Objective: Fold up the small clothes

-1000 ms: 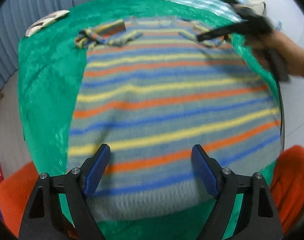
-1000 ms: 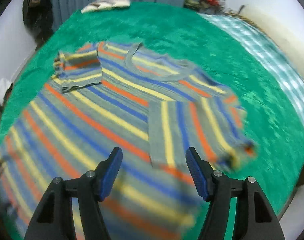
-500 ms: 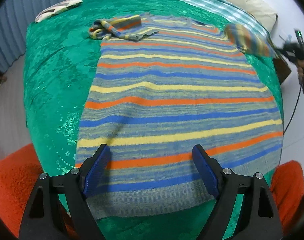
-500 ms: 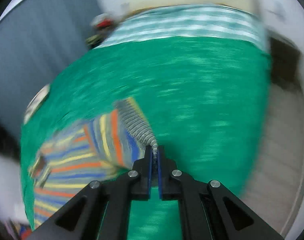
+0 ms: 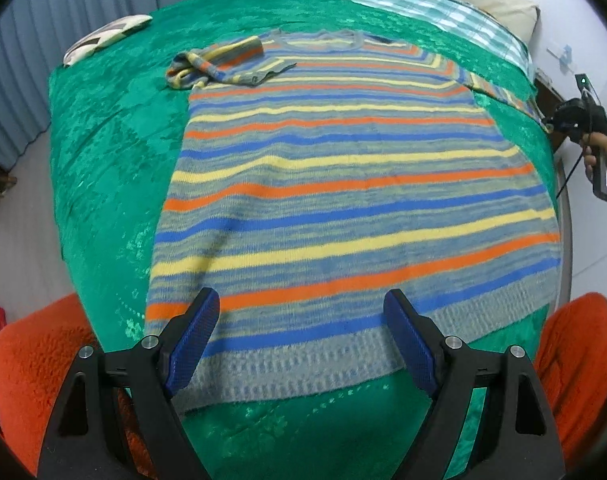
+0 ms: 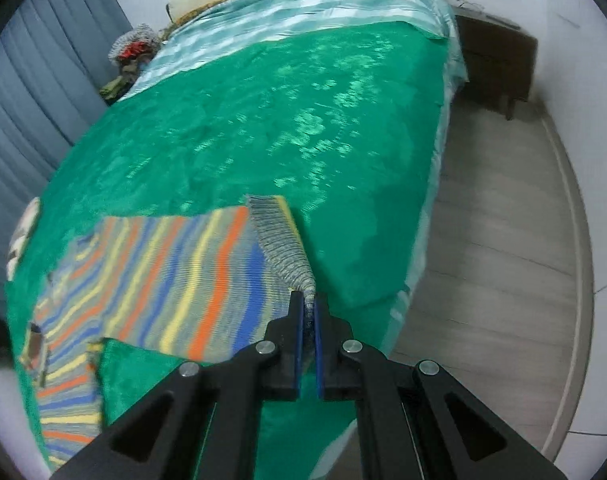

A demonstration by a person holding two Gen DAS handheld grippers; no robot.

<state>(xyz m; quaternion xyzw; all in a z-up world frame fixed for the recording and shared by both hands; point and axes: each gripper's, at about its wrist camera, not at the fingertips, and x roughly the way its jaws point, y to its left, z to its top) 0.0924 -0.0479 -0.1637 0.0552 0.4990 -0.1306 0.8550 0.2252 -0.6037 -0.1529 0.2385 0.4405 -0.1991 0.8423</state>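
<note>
A striped knit sweater (image 5: 343, 184) in grey, blue, yellow and orange lies flat on the green bedspread (image 5: 111, 152). Its left sleeve (image 5: 219, 62) is bunched near the collar. My left gripper (image 5: 301, 332) is open and empty, hovering over the sweater's grey hem. My right gripper (image 6: 309, 308) is shut on the grey cuff of the right sleeve (image 6: 191, 268) and holds it stretched out toward the bed's right edge. The right gripper also shows in the left wrist view (image 5: 549, 122) at the far right.
An orange chair (image 5: 35, 380) stands at the near end of the bed. A patterned pillow (image 5: 103, 38) lies at the far left. A checked sheet (image 6: 303, 12), a pile of clothes (image 6: 131, 52), a dark nightstand (image 6: 499, 56) and wooden floor (image 6: 503, 240) border the bed.
My right gripper shut on the right sleeve's cuff and pulled the sleeve off the sweater's body, out to the right edge of the bed. My left gripper stayed open near the hem.
</note>
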